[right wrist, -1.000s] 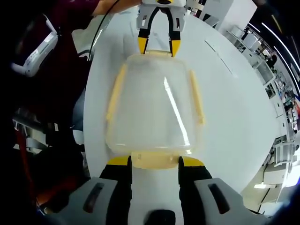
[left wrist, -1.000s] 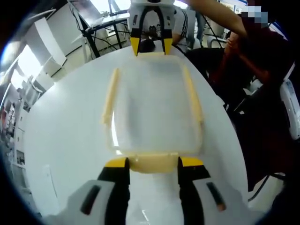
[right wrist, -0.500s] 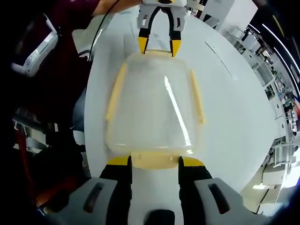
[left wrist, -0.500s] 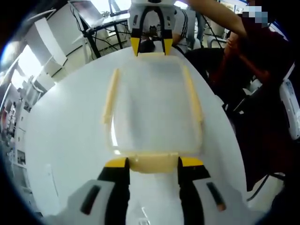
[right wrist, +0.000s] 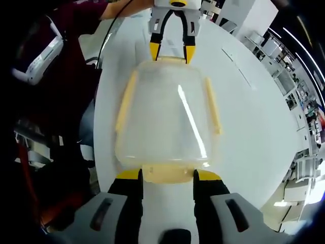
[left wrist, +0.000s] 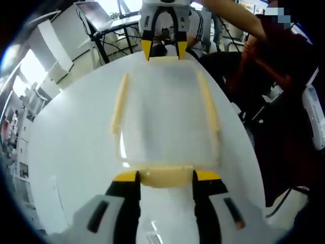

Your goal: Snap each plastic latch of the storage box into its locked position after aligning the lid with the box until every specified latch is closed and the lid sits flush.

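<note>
Clear storage box (left wrist: pixel 165 114), lid on, centred on white worktop (left wrist: pixel 71 152). Left gripper (left wrist: pixel 165 176) and right gripper (right wrist: pixel 166 175): jaws spread, each straddling a yellow end latch (left wrist: pixel 165 176) at opposite ends.

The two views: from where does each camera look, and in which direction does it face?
Left gripper view: rides on the left gripper, at one short end of the storage box, facing along the lid toward the right gripper; a person's arm shows beyond.
Right gripper view: rides on the right gripper at the opposite short end, facing back toward the left gripper; a dark red sleeve shows.
Shared: the box, its yellow latches, the white table, and each other's gripper.
</note>
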A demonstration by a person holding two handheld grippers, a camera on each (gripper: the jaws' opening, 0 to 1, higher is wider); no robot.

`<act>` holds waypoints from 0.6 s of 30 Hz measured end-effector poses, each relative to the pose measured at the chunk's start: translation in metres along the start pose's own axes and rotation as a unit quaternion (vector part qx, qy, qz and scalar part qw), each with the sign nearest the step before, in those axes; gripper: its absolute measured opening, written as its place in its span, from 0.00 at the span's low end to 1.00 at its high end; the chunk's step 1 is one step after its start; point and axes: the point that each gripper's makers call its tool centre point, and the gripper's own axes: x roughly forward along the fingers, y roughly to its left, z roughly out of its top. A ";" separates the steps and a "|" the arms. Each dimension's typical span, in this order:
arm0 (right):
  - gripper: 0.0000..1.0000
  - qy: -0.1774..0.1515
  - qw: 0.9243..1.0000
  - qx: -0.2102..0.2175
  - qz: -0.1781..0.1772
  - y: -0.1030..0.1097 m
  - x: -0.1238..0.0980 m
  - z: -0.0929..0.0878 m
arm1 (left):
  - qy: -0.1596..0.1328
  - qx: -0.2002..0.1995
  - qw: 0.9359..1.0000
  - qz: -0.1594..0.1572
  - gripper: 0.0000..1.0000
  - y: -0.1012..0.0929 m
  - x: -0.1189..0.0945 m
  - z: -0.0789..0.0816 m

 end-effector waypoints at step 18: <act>0.37 -0.003 1.000 -0.006 -0.001 0.005 -0.003 0.010 | 0.003 -0.003 1.000 0.004 0.39 -0.001 -0.012 -0.002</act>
